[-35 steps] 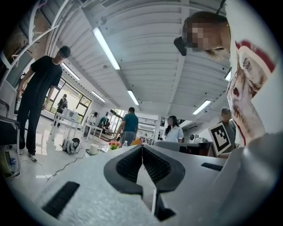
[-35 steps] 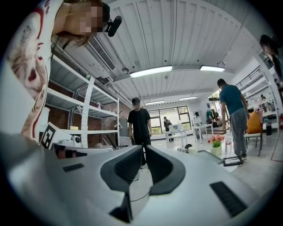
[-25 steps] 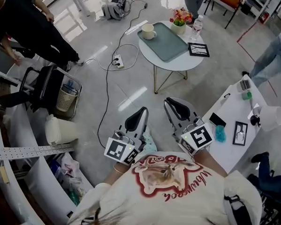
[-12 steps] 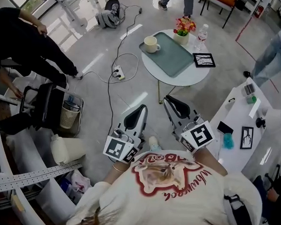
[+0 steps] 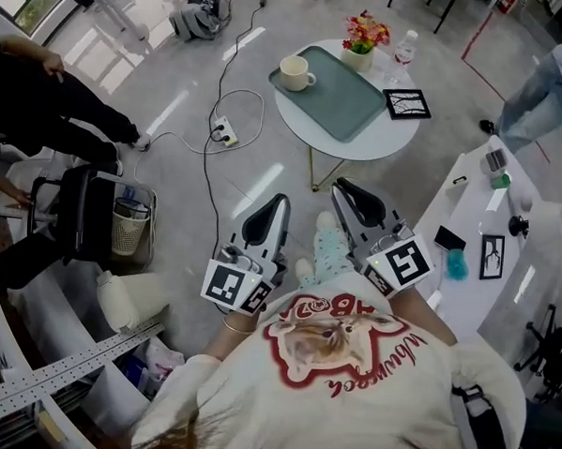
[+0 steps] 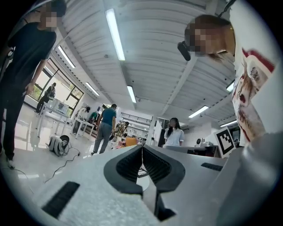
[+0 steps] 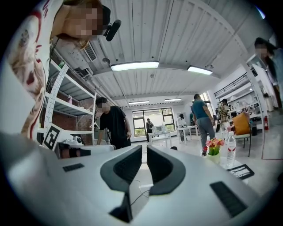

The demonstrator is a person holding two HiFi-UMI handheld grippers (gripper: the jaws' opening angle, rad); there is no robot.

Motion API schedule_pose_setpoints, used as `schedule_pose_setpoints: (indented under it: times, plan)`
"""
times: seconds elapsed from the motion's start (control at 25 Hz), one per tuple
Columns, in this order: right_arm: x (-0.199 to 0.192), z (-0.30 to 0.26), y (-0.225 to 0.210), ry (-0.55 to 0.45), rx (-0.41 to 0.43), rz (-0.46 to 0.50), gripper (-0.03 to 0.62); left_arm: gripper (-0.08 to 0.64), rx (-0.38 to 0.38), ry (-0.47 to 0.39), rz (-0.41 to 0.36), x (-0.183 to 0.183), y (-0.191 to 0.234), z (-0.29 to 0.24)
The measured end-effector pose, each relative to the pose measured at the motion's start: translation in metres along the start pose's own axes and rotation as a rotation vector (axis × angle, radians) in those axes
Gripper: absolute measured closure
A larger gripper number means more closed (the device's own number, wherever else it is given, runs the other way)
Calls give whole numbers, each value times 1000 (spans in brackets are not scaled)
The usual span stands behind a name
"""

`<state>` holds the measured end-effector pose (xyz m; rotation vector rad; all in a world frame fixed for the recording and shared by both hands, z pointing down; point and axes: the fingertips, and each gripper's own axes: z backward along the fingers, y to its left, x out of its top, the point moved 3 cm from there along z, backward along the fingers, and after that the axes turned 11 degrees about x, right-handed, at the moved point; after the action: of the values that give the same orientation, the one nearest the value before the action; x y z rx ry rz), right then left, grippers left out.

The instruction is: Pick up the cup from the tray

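Here, one cream cup (image 5: pixel 294 72) stands at the upper-left corner of the single green tray (image 5: pixel 342 98), on one round white table (image 5: pixel 368 145) at upper centre of the head view. Two grippers wait lower centre, well apart from it. The left gripper (image 6: pixel 142 149) has its jaws pressed together; the right gripper (image 7: pixel 144 154) has its jaws nearly touching. Both are empty.

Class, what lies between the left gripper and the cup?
Head view: only grey floor and the table's rim before the cup; the power strip sits aside.
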<state>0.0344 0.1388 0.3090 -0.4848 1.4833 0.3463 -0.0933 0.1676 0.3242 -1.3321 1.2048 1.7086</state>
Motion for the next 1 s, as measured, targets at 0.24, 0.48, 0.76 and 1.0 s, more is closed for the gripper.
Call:
schedule_pose_setpoints:
  times: [0.24, 0.48, 0.76, 1.0]
  plan:
    - [3, -22, -26, 5, 4, 5, 541, 545, -5, 0, -5, 6, 16, -26]
    - [11, -56, -63, -6, 29, 27, 541, 545, 0, -2, -17, 12, 37, -70]
    - [14, -96, -137, 2, 39, 24, 541, 545, 11, -2, -26, 17, 64, -145]
    - [16, -125, -190, 20, 74, 38, 541, 545, 24, -17, -26, 18, 80, -205]
